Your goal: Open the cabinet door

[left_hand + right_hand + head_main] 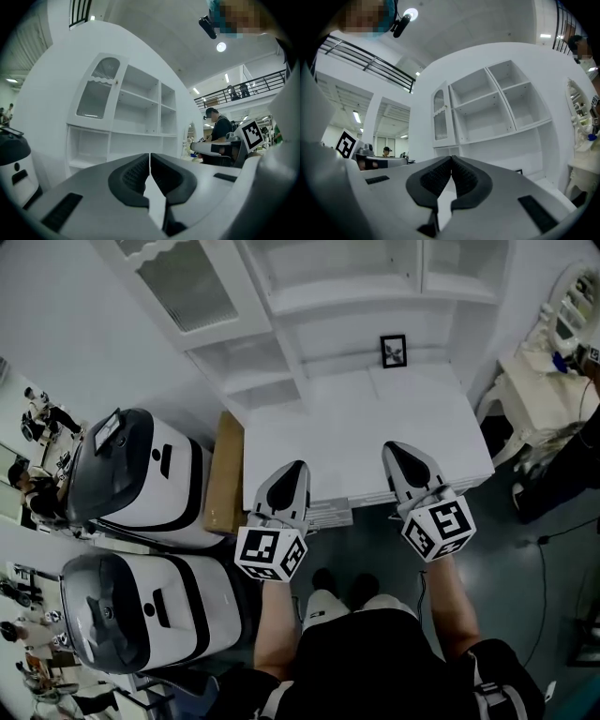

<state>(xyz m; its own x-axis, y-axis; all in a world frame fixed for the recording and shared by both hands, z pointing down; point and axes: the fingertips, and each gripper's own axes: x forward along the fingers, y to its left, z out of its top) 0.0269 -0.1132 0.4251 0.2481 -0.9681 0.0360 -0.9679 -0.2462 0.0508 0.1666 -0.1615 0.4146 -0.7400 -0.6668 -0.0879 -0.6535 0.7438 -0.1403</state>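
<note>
1. The person stands facing a white cabinet, with both grippers held out level at the near edge of its white bench [356, 418].
2. The left gripper [295, 470] has its fingers pressed together with nothing between them. The right gripper [398, 454] is the same: fingers together and empty.
3. The cabinet door [183, 282] is an arched, glazed panel at the top of the left-hand column of shelves, above an open cubby. In the head view it lies at about 11 o'clock from the left gripper, well apart from it and higher than the fingers.
4. The door's long axis runs upright. A small knob seems to sit on its right edge, beside the open shelves, so it likely hinges on the left. I can't tell whether it is fully shut.
5. The left gripper is the nearer one. The right gripper points more at the open shelves and the small picture frame [394, 350] at 12 o'clock.
6. I'd judge the task hardly begun: the fingers need to spread, rise and go for that right edge.
</note>
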